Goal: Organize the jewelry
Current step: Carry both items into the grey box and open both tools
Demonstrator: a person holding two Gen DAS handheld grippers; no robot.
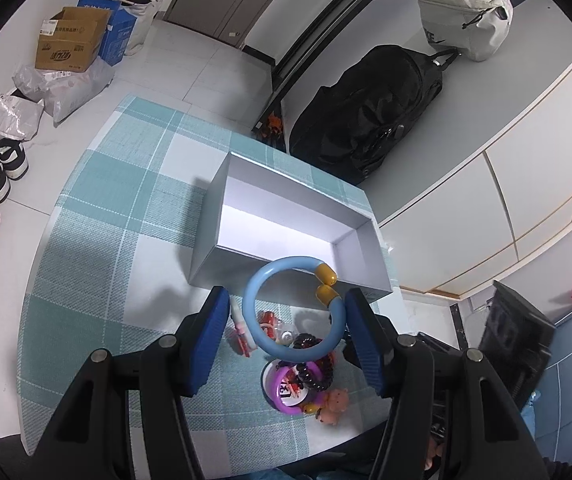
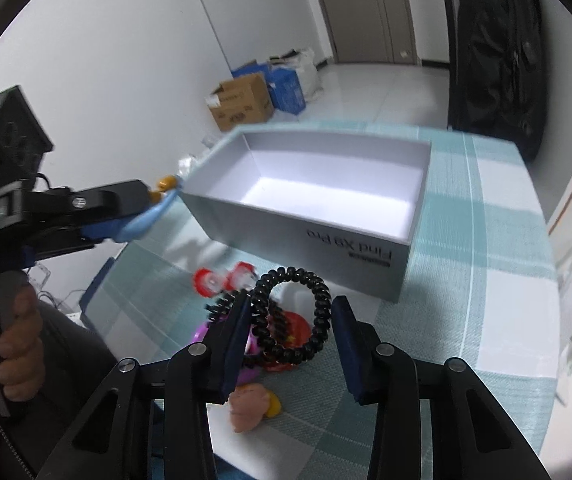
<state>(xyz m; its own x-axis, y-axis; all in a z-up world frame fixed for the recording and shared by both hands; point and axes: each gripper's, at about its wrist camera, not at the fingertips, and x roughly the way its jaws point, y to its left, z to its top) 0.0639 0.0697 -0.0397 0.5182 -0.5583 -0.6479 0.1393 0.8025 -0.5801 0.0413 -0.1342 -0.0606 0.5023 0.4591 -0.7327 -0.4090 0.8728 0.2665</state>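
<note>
Blue plastic makes up the open ring bracelet with yellow end caps [image 1: 297,308], which is seen between the pads of the left gripper [image 1: 286,300]; from the right wrist view it is pinched at the tip of that gripper and carried clear of the cloth, just beside the near corner of the empty white cardboard box [image 2: 305,216]. The jaws of the right gripper [image 2: 291,312] are spread apart, and the black coiled hair tie [image 2: 297,312] is looped between them; whether it is gripped cannot be told. A heap of small trinkets is observed on the teal-and-white checked tablecloth [image 1: 126,216] in front of the box: a purple round piece [image 1: 289,392], a pink toy figure [image 1: 333,402] and red-and-white clips [image 2: 222,280]. A black backpack [image 1: 369,112] is noted beyond the table.
</note>
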